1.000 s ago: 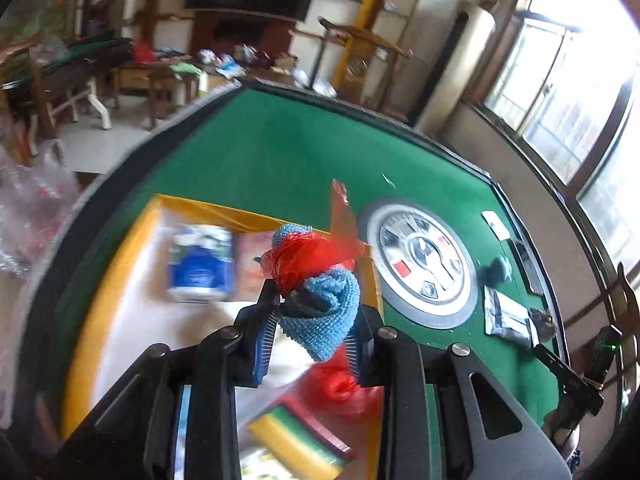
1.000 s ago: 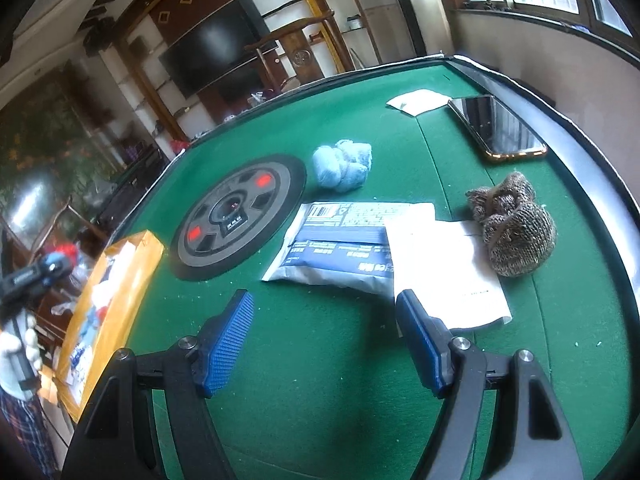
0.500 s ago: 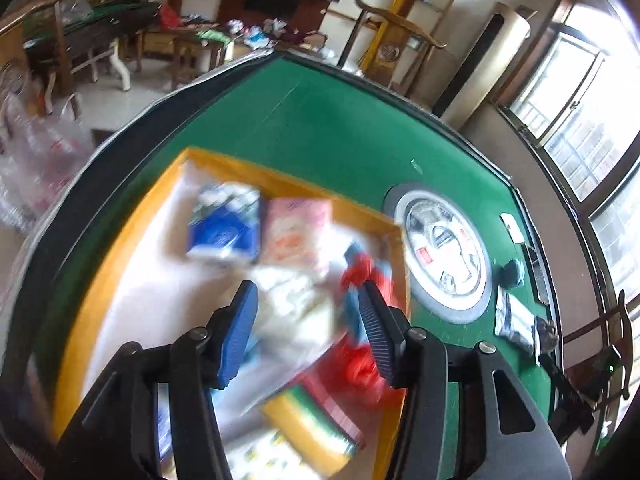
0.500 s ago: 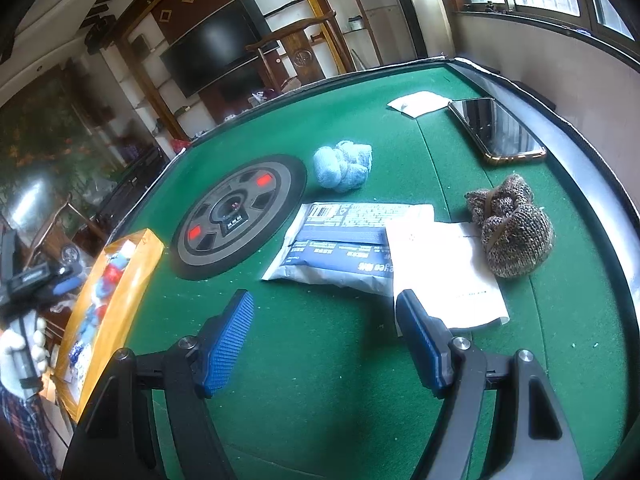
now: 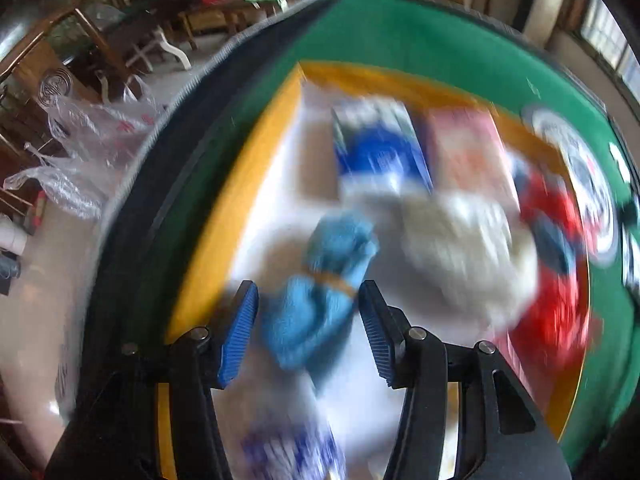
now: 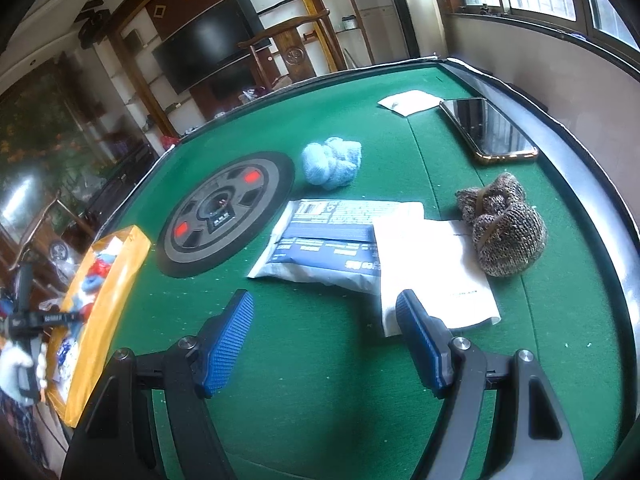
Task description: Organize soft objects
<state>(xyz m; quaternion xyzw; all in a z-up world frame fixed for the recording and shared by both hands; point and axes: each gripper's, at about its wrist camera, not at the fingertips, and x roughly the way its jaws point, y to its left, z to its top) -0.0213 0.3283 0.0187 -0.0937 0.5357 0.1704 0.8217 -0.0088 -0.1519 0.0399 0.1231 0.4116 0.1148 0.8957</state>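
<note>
In the blurred left wrist view my left gripper [image 5: 308, 324] is open above the yellow box [image 5: 224, 216]. A blue rolled cloth [image 5: 320, 292] lies in the box between the blue pads, apart from them. A white soft bundle [image 5: 460, 240], a red and blue bundle [image 5: 552, 248] and packets also lie in the box. My right gripper [image 6: 326, 340] is open and empty over the green table. Ahead of it lie a light blue cloth ball [image 6: 332, 162], a brown knitted bundle [image 6: 502, 236] and flat packets [image 6: 332, 244].
A round grey disc [image 6: 228, 210] sits mid-table. A phone [image 6: 488, 130] and a white card [image 6: 408, 102] lie at the far right. The yellow box [image 6: 116, 292] shows at the table's left edge. Plastic bags [image 5: 92, 152] lie on the floor beyond the table.
My left gripper opened and let go of the red and blue bundle, which now lies in the box. It then swung left over the blue rolled cloth. The right gripper has not moved.
</note>
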